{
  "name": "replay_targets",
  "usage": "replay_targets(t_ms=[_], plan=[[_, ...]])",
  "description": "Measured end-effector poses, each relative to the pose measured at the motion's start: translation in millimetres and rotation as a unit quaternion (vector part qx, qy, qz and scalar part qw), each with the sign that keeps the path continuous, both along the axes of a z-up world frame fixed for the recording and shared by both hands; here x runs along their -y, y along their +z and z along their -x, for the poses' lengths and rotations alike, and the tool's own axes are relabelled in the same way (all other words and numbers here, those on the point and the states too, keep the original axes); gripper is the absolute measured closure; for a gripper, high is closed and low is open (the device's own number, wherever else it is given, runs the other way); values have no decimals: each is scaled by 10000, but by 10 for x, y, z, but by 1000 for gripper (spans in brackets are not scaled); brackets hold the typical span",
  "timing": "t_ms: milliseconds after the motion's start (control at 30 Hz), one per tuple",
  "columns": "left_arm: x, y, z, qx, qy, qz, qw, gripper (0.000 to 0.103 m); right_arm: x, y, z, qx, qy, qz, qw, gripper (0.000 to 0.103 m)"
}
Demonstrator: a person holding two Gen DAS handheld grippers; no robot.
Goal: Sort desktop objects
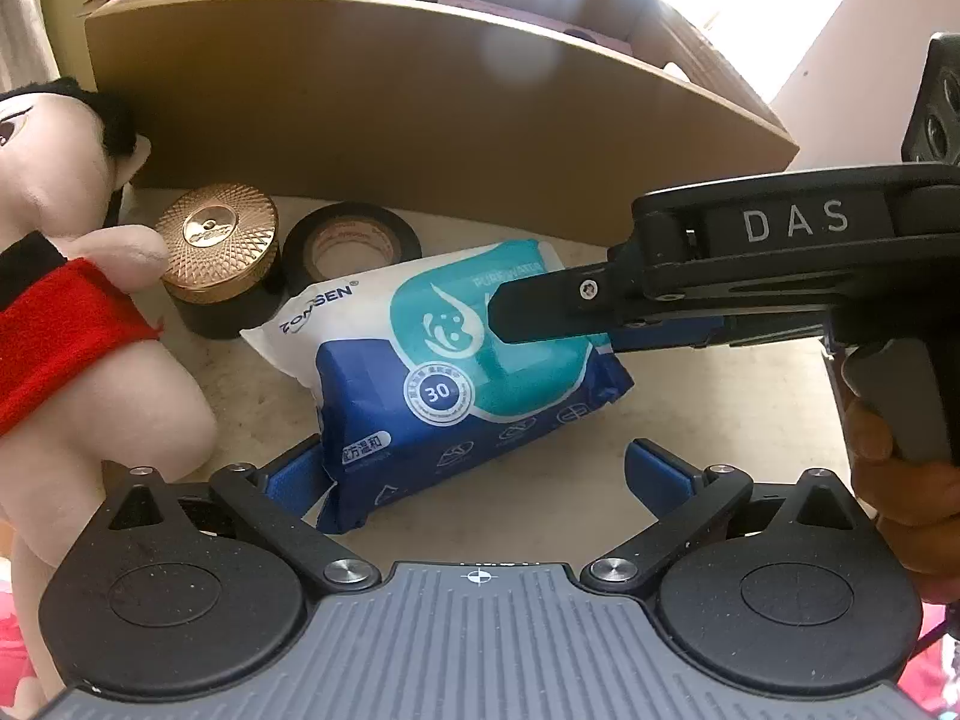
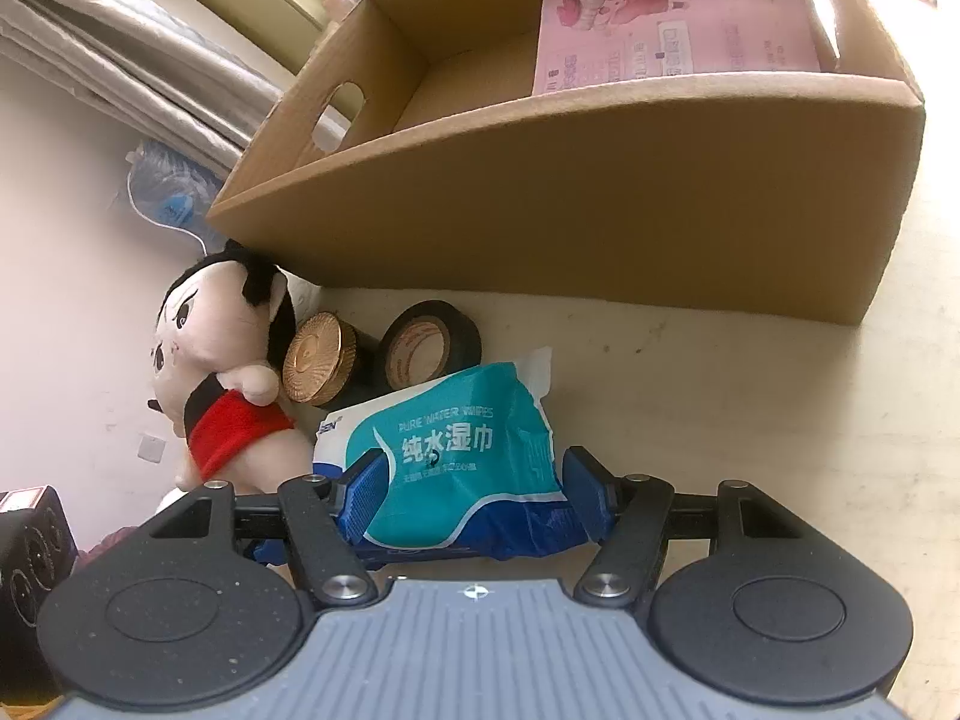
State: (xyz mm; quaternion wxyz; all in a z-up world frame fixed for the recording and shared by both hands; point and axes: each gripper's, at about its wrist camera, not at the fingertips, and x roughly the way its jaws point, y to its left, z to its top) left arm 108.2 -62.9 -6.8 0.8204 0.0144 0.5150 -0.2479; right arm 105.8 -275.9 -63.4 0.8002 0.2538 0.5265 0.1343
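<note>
The right gripper [image 2: 474, 489] has its blue pads pressed on both sides of a wipes pack [image 2: 462, 468] on the table [image 2: 750, 408]. Behind the pack are a tape roll [image 2: 429, 345], a gold-lidded jar [image 2: 321, 360] and a doll [image 2: 222, 360], before a cardboard box [image 2: 570, 204] holding a pink sheet [image 2: 678, 24].

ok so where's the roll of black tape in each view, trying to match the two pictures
Left wrist view: the black tape roll lies left of centre, between the gold-lidded jar and the wipes pack.
Right wrist view: the tape roll sits left of centre, behind the wipes pack, right of the jar.
Shared landmark: the cardboard box directly behind the tape.
</note>
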Motion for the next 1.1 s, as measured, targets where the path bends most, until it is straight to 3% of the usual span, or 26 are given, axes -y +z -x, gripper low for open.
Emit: replay_targets(t_ms=[633, 1100], plan=[[104, 17, -14, -22, -130, 17, 9999, 0, 14, 42, 100, -7, 1, 1, 10000, 35], [235, 35, 227, -9, -449, -14, 9990, 0, 146, 60, 359, -45, -168, 32, 9998, 35]])
